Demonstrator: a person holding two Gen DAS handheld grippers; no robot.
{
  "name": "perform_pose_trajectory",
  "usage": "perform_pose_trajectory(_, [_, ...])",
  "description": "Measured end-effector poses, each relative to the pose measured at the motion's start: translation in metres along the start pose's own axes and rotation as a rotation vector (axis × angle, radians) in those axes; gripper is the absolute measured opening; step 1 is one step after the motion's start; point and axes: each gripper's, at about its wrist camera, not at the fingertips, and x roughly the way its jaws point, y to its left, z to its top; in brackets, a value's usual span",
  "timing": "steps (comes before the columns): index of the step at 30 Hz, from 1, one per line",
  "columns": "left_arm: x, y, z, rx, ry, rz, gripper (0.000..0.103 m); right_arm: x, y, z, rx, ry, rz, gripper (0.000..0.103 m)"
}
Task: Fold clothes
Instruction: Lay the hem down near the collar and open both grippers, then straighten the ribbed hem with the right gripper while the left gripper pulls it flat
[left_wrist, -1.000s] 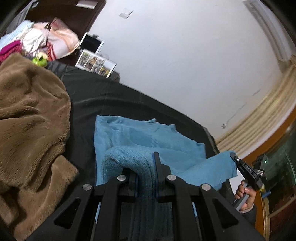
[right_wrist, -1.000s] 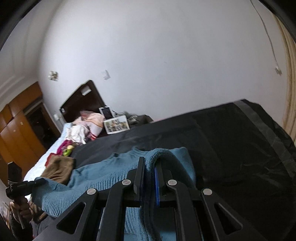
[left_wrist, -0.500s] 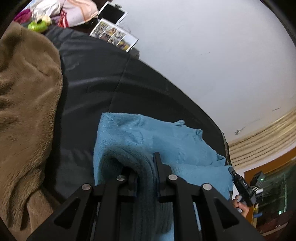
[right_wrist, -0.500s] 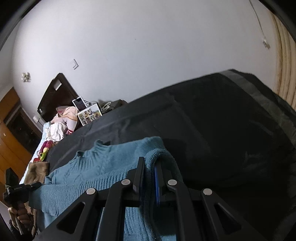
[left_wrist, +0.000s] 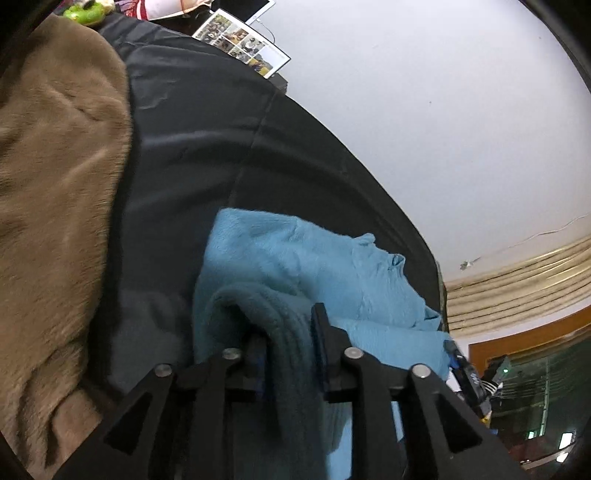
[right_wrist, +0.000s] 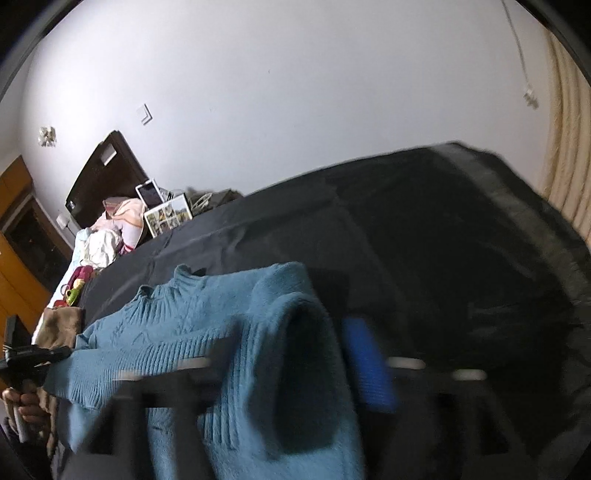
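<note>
In the left wrist view, we find the left gripper (left_wrist: 288, 332) closed on a bunched ribbed edge of the blue sweater (left_wrist: 306, 266), the cloth pinched between its jaws and draping down over the frame. The rest of the garment lies on the black sheet (left_wrist: 207, 147) just beyond, its collar toward the far right; a brown fleece blanket (left_wrist: 55, 166) occupies the left, touching the sheet but apart from the sweater. A photo collage sheet (left_wrist: 242, 42) stands at the far edge; we can read no writing on it, and no brand or label shows on the sweater. The right gripper is visible at the right edge, at the sweater's other end. In the right wrist view, motion blur is heavy: the right gripper (right_wrist: 295, 350) has a rolled hem of the sweater across its jaws, which appear parted wider than the cloth, but we cannot tell whether they are gripping or releasing. The left gripper (right_wrist: 33, 356) appears at the far left, holding the opposite edge. We judge the step to be carrying the held edge toward the collar. To do it well, we advise keeping both ends level and taut, laying edge on edge squarely, and releasing only once the cloth rests flat.
</note>
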Motion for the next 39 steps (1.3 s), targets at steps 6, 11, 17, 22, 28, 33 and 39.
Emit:
perform_pose_trajectory(6, [-0.034,0.000,-0.018,0.080,-0.047,0.067,0.074,-0.042,0.027,-0.016,-0.182,-0.072,-0.047,0.078])
perform_pose_trajectory(11, [-0.044,-0.023,-0.063,0.279,-0.010,0.081,0.074,-0.053,0.073,-0.052,-0.408,-0.001,-0.039,0.078])
perform_pose_trajectory(17, [-0.031,-0.053,-0.113,0.461,0.070,0.071,0.074,-0.047,0.091,-0.083,-0.484,0.114,-0.011,0.078])
perform_pose_trajectory(22, [-0.011,-0.070,-0.113,0.536,0.091,0.125,0.074,-0.027,0.080,-0.084,-0.441,0.186,-0.009,0.078])
perform_pose_trajectory(28, [0.011,-0.079,-0.098,0.556,0.088,0.172,0.074,-0.008,0.087,-0.084,-0.492,0.221,-0.031,0.078])
perform_pose_trajectory(33, [0.020,-0.091,-0.085,0.566,0.058,0.209,0.074,0.005,0.095,-0.075,-0.505,0.223,-0.024,0.078])
perform_pose_trajectory(39, [0.031,-0.093,-0.053,0.516,0.013,0.201,0.074,0.025,0.107,-0.053,-0.512,0.192,-0.037,0.078])
